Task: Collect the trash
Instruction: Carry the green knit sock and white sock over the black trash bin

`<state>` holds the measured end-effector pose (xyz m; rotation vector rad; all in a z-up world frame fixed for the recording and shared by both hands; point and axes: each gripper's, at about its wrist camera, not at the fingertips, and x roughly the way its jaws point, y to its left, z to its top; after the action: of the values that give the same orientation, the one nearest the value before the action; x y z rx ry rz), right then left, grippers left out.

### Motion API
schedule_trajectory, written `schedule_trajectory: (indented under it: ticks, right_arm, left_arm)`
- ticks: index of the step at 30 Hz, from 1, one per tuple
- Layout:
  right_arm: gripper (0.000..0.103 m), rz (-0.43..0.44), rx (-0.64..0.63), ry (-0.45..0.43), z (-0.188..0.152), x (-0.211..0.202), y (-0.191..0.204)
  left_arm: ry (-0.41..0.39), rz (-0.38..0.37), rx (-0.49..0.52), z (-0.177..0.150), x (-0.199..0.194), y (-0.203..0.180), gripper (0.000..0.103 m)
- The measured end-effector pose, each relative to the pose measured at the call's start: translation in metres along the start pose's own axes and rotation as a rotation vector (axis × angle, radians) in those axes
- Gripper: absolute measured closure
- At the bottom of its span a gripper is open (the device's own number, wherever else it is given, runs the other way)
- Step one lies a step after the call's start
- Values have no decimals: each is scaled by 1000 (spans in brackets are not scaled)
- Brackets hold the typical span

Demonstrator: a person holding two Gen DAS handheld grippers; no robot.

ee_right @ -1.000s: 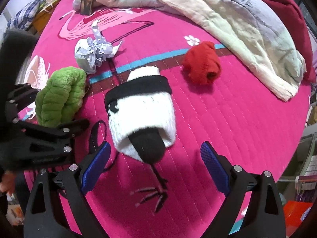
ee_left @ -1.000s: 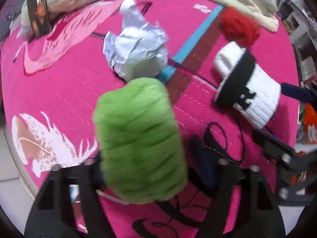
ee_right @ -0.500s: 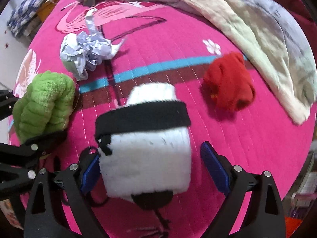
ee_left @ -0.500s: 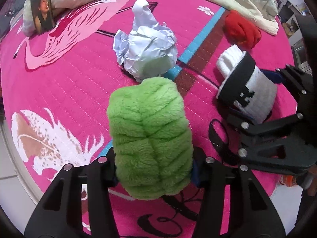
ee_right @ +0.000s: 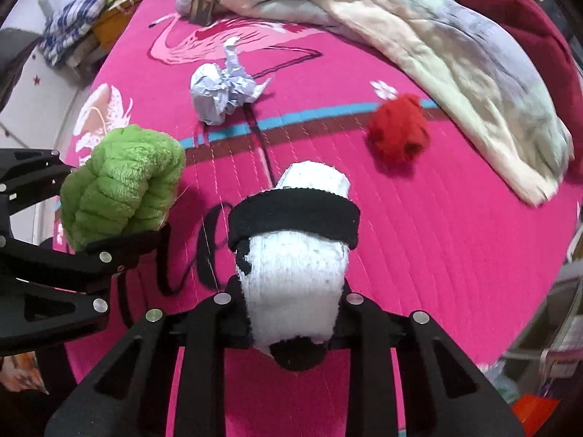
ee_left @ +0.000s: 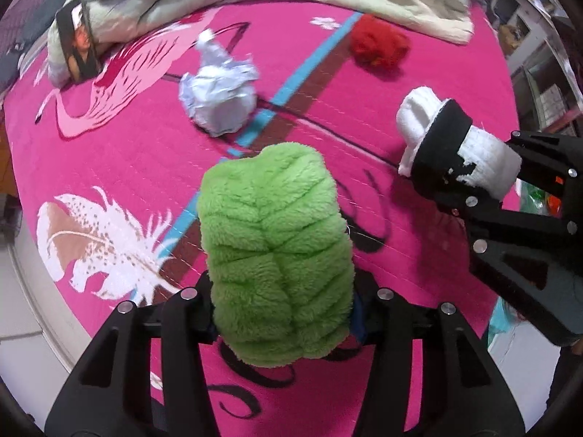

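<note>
My left gripper (ee_left: 282, 315) is shut on a fuzzy green rolled sock (ee_left: 277, 251) and holds it above the pink bedspread (ee_left: 138, 167). It also shows in the right wrist view (ee_right: 120, 189). My right gripper (ee_right: 291, 322) is shut on a white rolled sock with a black band (ee_right: 295, 255), also lifted; it shows at the right of the left wrist view (ee_left: 455, 153). A crumpled white paper ball (ee_left: 218, 98) lies on the bedspread beyond both (ee_right: 222, 91).
A red rolled sock (ee_right: 399, 133) lies further right (ee_left: 379, 43). A rumpled pale blanket (ee_right: 419, 32) covers the far side. A dark photo card (ee_left: 78, 49) leans against it. The bed edge and floor lie to the left (ee_left: 22, 291).
Both grippers have closed on their socks and lifted them off the bedspread. The right gripper was open around the white sock a second ago.
</note>
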<state>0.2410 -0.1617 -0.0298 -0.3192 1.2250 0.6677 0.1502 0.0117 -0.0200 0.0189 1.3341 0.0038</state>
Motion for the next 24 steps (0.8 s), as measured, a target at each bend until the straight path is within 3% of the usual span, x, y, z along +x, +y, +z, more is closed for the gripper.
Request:
schedule_trajectory:
  ticks: [24]
  right_arm:
    - [79, -53, 264, -23, -144, -73, -88]
  left_arm:
    - [-1, -8, 295, -11, -16, -162, 53]
